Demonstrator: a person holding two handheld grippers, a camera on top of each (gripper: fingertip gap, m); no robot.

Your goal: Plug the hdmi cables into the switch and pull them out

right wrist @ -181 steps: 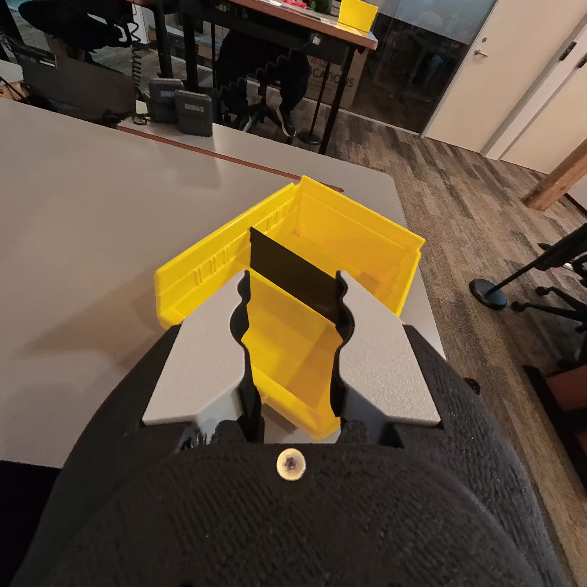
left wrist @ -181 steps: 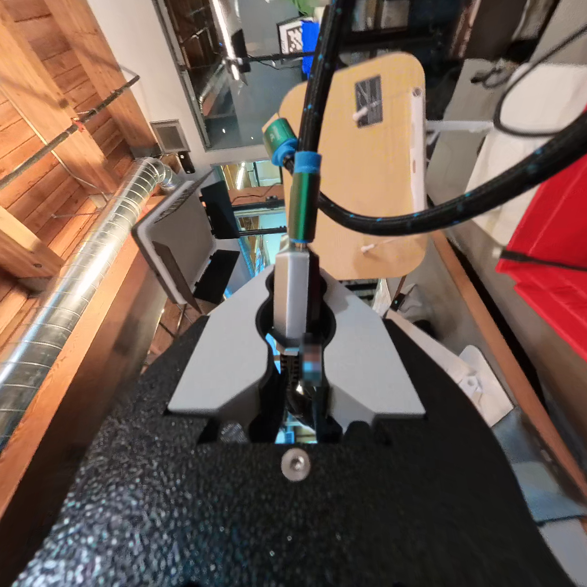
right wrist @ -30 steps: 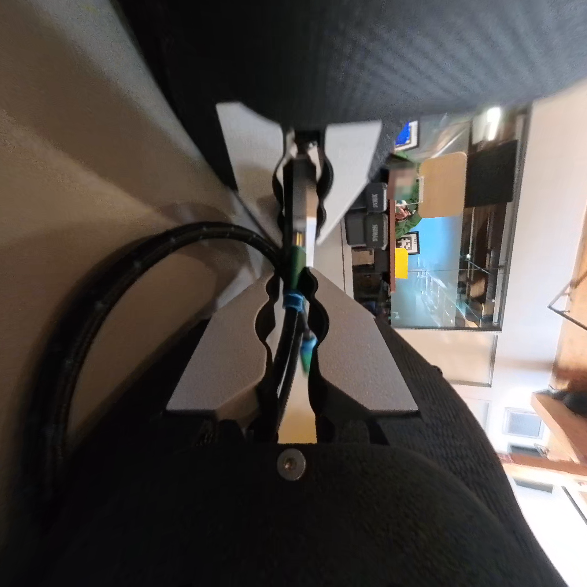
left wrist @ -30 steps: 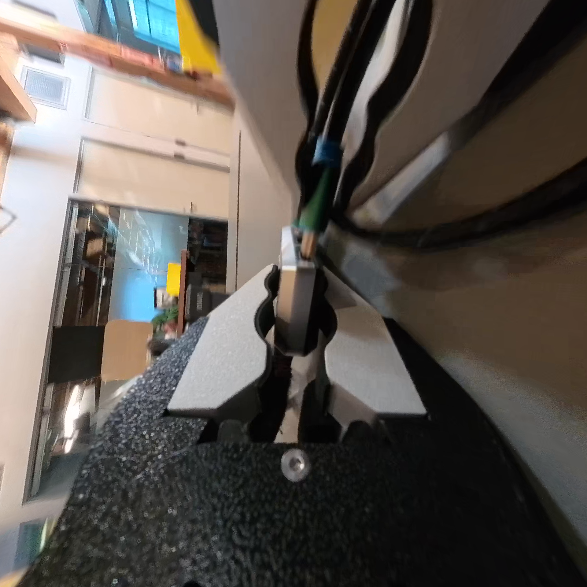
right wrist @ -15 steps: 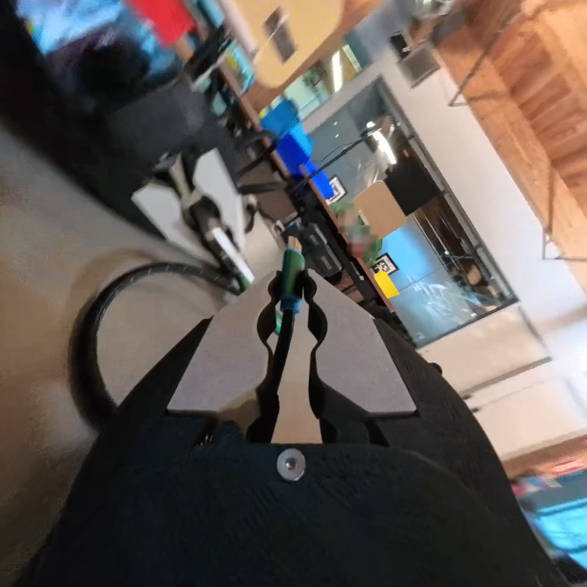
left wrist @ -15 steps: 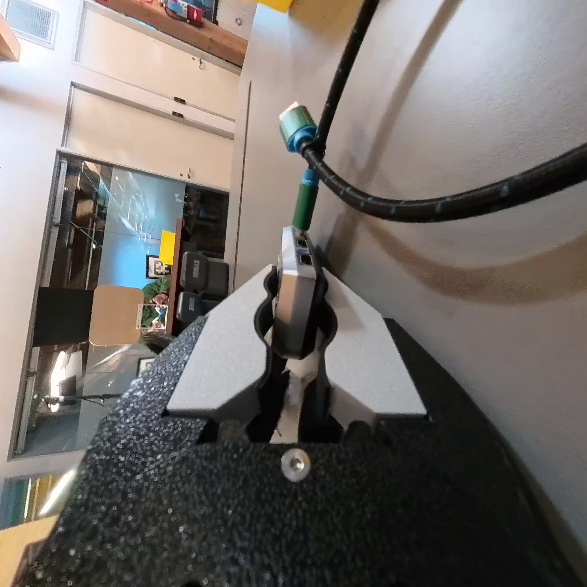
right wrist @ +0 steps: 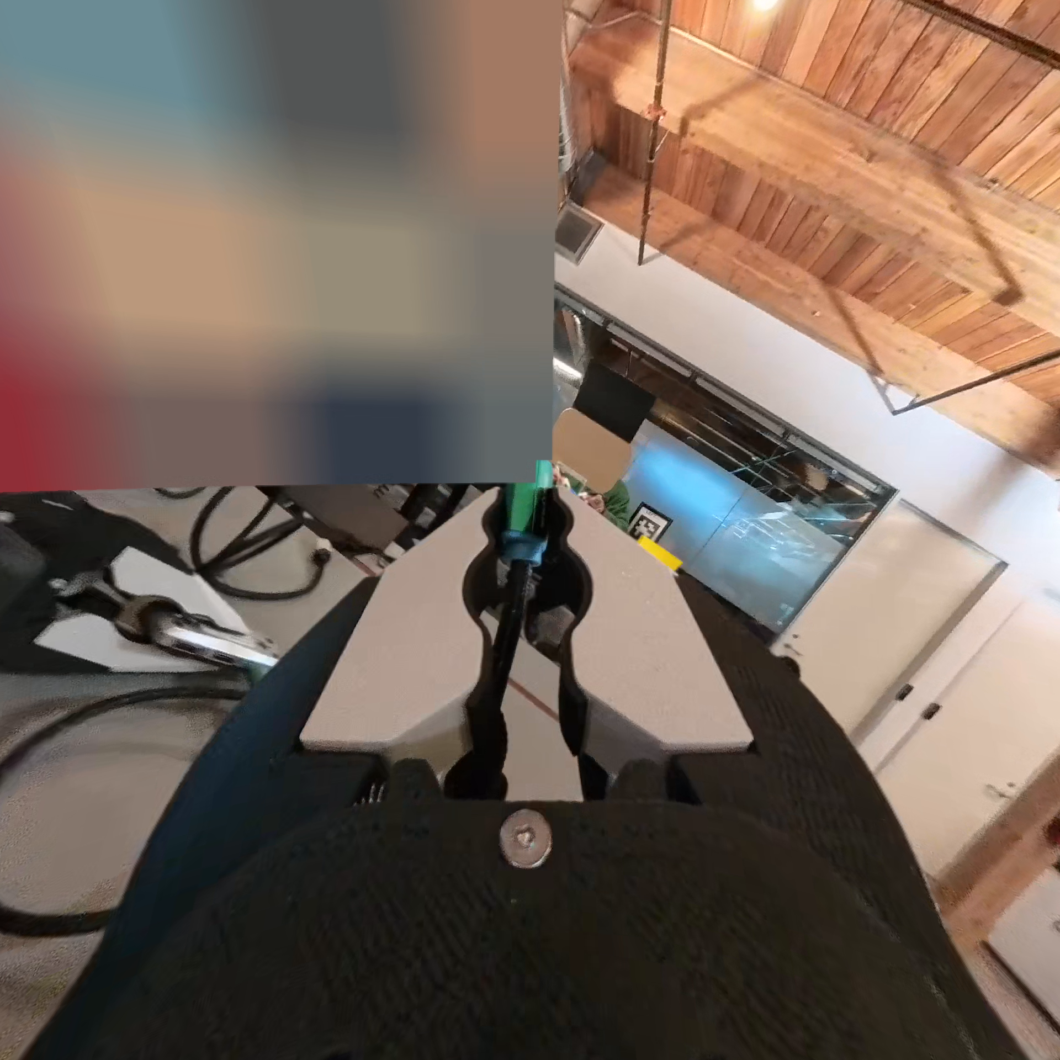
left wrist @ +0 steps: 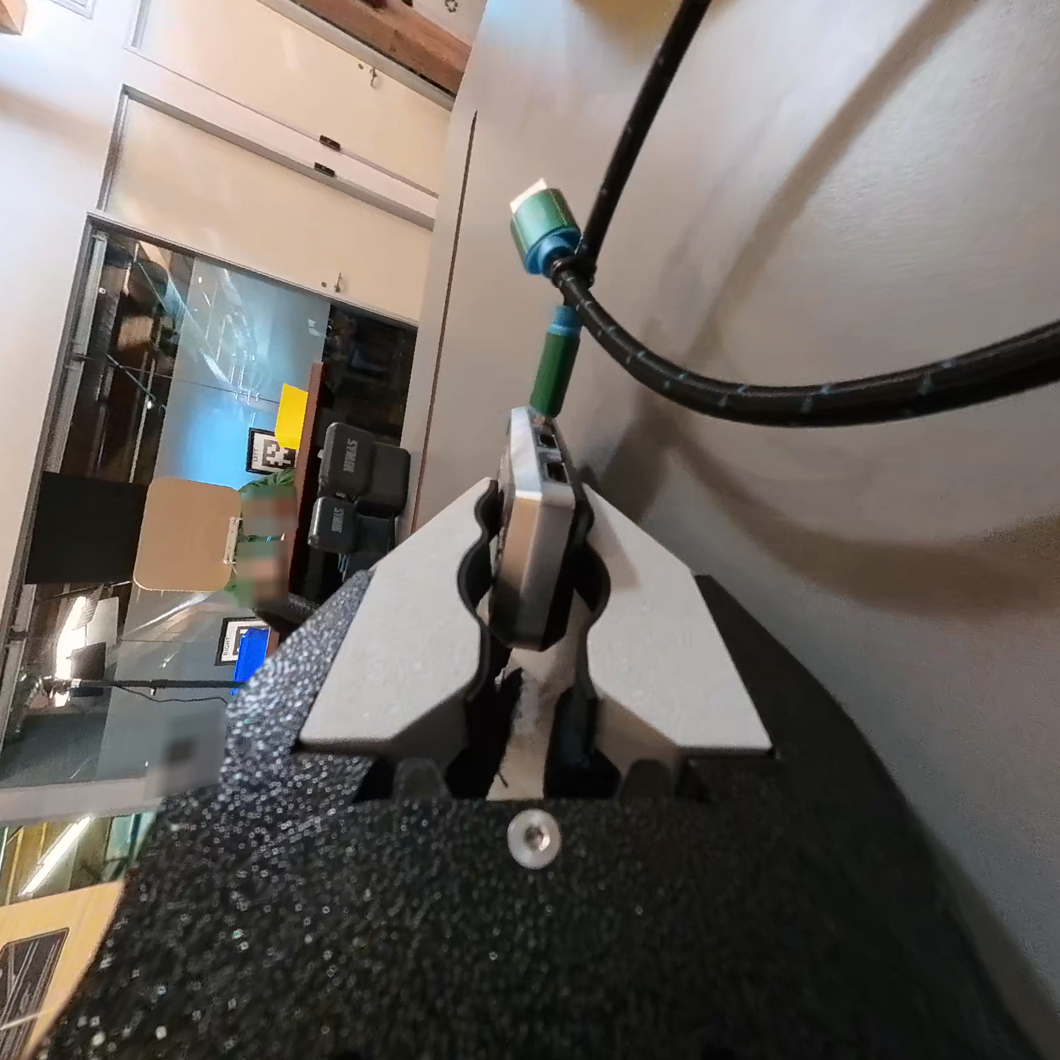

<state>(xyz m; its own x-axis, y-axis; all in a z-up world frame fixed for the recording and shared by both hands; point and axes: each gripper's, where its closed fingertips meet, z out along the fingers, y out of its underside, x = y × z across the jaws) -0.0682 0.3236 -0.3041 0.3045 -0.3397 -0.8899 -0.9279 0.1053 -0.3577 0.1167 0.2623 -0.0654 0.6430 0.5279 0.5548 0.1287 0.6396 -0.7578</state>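
Note:
My left gripper (left wrist: 536, 499) is shut on the silver HDMI switch (left wrist: 533, 550), held edge-on beside the grey table (left wrist: 860, 201). One green plug (left wrist: 549, 373) sits in the switch's far end. Two ports on its near edge are empty. A second green plug with a blue collar (left wrist: 542, 229) hangs loose on its black braided cable (left wrist: 803, 396). My right gripper (right wrist: 525, 505) is shut on another green plug (right wrist: 523, 516), and its black cable (right wrist: 505, 619) runs back between the fingers. The switch (right wrist: 201, 639) shows at the left of the right wrist view, apart from that plug.
Black cable loops (right wrist: 69, 740) lie on the grey table (right wrist: 86, 831). A large blurred patch covers the upper left of the right wrist view. Black boxes (left wrist: 361, 476) stand at the table's far end. Beyond are a glass wall and a wooden ceiling (right wrist: 831, 143). Spacing between my two grippers at the tips: around 30 centimeters.
Six seconds ago my right gripper was open over a yellow bin. It closed on a green plug at the switch, then drew it away and swung upward. My left gripper kept holding the switch.

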